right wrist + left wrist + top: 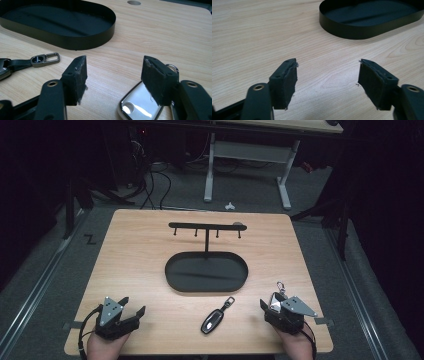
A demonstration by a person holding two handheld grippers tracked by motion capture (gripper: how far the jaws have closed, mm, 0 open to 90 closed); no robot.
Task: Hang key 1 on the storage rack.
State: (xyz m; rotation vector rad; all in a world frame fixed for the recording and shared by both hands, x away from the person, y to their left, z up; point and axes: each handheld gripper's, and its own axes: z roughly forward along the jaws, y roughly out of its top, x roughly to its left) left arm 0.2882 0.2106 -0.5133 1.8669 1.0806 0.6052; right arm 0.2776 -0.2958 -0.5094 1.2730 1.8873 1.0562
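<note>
Chrome key fob [140, 106] lies flat on the wooden counter [135, 260], directly beneath your right claw [113, 75], whose jaws stand spread and grip nothing. Your left claw [328, 77] is likewise spread over bare wood, well apart from it.
</note>
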